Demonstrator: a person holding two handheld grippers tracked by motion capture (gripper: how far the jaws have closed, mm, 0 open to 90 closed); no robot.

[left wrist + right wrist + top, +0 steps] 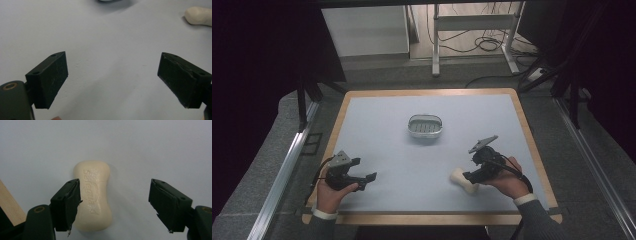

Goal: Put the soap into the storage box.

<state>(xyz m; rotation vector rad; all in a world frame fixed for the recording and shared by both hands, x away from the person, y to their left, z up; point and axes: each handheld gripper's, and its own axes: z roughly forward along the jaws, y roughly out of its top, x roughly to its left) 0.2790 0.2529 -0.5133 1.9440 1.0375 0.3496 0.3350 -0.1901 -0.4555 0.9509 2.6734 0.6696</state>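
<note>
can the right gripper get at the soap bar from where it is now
Probably yes: the right gripper hangs open right over the soap, nothing between them, though the bar sits off-centre under one jaw, so a small shift may help.

the high view is dim, with black corners around the evenly lit table (377,125). soft shadows fall beside the soap (93,195) and beneath the soap dish (424,126). near jaws look slightly soft.

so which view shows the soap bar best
The right gripper view: the soap bar lies flat and close, its embossed lettering readable, partly between that gripper's open jaws. The high view shows it small and pale at the right gripper. The left gripper view catches one end at its upper right edge.
</note>
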